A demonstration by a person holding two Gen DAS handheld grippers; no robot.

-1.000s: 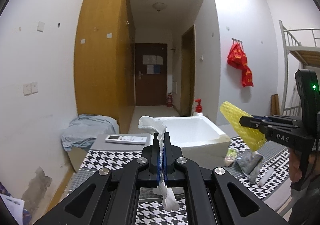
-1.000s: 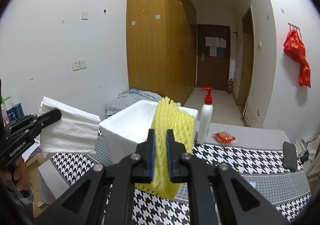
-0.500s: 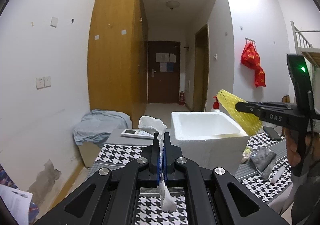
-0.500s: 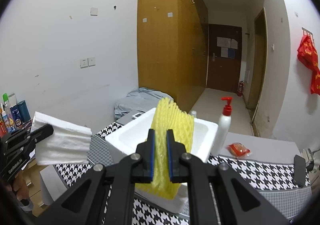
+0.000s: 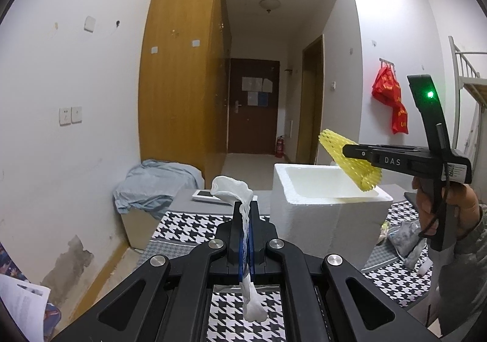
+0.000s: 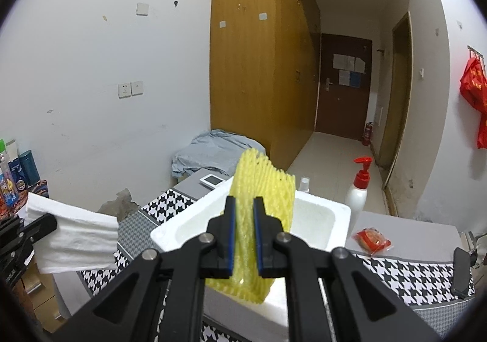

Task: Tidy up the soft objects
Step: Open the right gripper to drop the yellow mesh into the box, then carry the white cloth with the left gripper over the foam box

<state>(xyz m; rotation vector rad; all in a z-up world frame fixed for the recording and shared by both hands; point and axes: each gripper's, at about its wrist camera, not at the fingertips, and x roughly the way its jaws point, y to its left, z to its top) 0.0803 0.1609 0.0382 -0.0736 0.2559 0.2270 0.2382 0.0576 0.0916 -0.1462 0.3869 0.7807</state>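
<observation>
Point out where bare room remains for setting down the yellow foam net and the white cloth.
The foam box looks empty inside, the widest free spot. The grey strip between the pump bottle and the phone is bare except for a red snack packet. In the left wrist view, the houndstooth cloth right of the box is crowded with a grey pouch.

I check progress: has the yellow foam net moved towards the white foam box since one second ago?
Yes. In the left wrist view the yellow foam net now hangs over the white foam box; earlier it was right of it.

You get soft, even indoor light; past the wardrobe (image 5: 182, 74) the hallway dims, and fisheye edges bend into black corners.
</observation>
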